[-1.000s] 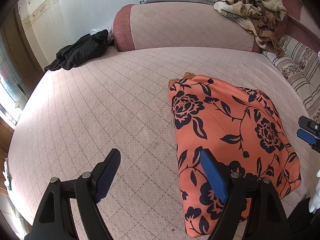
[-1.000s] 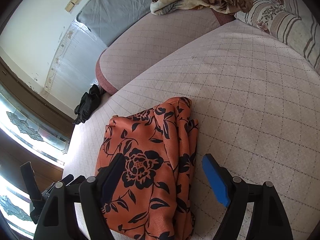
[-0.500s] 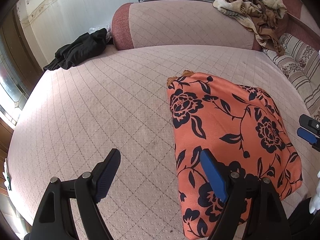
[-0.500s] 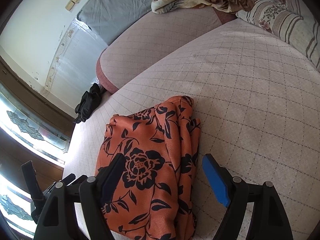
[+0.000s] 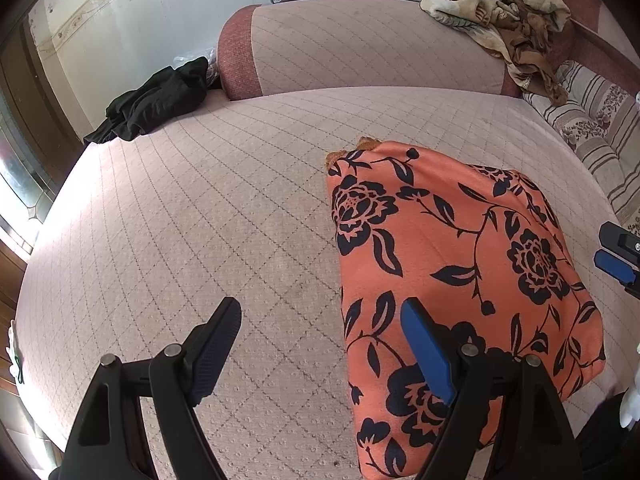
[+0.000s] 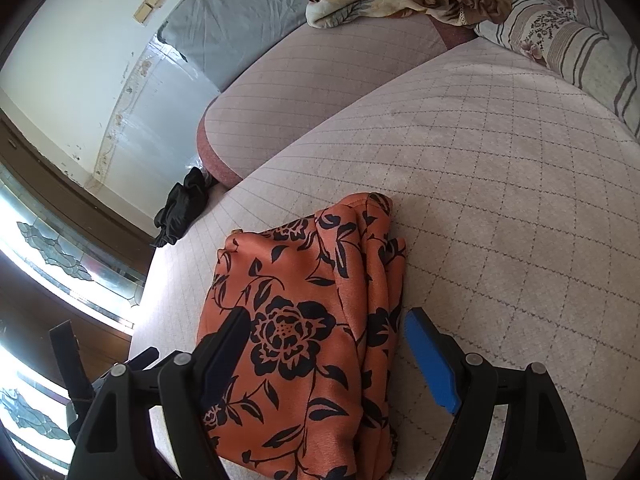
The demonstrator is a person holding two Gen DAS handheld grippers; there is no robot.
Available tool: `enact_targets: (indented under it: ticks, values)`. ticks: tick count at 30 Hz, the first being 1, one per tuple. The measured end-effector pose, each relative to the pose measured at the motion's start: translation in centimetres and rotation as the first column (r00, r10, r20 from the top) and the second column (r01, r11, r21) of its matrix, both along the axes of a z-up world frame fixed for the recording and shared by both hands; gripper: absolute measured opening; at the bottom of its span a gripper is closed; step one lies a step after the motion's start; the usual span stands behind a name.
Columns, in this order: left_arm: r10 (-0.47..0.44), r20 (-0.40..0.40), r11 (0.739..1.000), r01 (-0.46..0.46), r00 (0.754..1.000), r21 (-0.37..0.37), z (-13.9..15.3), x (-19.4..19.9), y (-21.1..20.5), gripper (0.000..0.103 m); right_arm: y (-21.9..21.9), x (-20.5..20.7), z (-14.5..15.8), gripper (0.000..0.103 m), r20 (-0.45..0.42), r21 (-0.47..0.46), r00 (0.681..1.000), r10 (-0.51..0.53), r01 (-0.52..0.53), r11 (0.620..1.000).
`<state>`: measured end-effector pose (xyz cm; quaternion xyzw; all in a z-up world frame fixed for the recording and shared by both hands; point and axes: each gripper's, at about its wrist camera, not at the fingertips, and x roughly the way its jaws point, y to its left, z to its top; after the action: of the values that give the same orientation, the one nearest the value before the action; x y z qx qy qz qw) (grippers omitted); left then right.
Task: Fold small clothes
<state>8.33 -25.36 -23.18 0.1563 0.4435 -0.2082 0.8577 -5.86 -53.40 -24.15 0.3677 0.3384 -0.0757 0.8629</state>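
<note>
Surface: quilted pink bed cover, diamond stitching, fills the middle of both views.
Garment: orange cloth with black flower print, folded into a compact block, lying flat on the cover; at 3 o'clock of centre in the left wrist view, at 6 to 7 o'clock in the right wrist view; stacked fold edges visible along its right side there.
Left gripper: jaws wide apart, nothing between them; dark pad over bare cover, blue pad above the garment's near left edge; contact with the cloth cannot be told.
Right gripper: jaws wide apart, straddling the garment's folded right edge; pads not pressing the cloth, nothing gripped. Tip also seen at 3 o'clock edge of the left wrist view.
Black clothing: crumpled, at 10 o'clock, far corner of the bed, well apart from the garment.
Bolster: pink, at 12 o'clock along the head of the bed.
Floral blanket: bunched, at 1 o'clock on the bolster.
Striped pillow: at 2 o'clock.
</note>
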Motion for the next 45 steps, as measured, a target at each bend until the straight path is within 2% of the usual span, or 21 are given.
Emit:
enact_targets:
  ticks: [45]
  values:
    - [-0.009,-0.013,1.0,0.009,1.0,-0.004,-0.75,0.0,-0.37,0.082,0.12,0.24,-0.07,0.082,-0.001,0.003,1.0,0.012,-0.012,1.0]
